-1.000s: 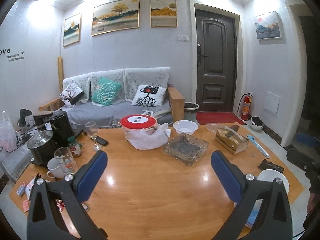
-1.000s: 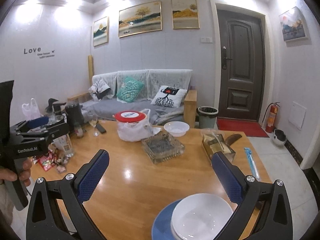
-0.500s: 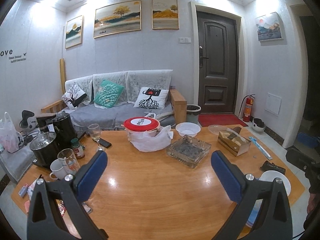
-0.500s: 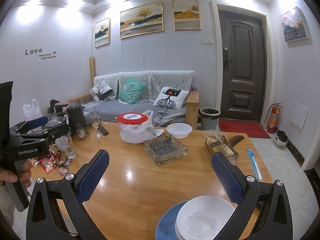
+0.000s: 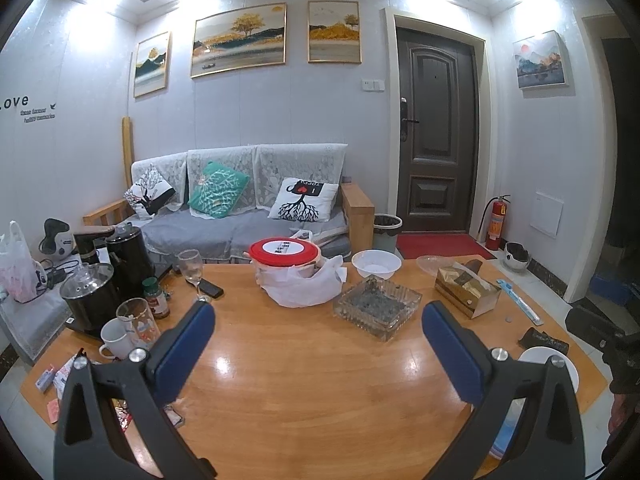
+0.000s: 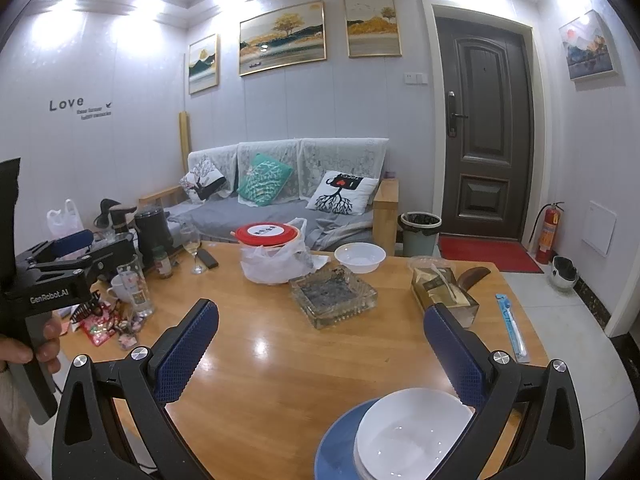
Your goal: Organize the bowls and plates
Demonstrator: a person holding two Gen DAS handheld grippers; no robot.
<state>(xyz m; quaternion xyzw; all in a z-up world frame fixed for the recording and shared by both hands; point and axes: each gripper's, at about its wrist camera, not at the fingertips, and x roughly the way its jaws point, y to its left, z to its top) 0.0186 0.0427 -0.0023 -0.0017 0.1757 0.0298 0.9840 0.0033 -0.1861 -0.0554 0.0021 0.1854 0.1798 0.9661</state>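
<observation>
Living room: sofa [image 5: 240,216] and dark door [image 5: 436,132] behind my wooden surface [image 5: 304,376]. On it: red-lid tub [image 5: 286,254], glass tray [image 5: 378,304], far white bowl [image 5: 376,263]. Near edge: white bowl [image 6: 412,432] sits on blue plate [image 6: 336,440]. Left tongs [image 5: 316,336] wide open, empty. Right tongs [image 6: 320,336] wide open, empty, above bowl.
</observation>
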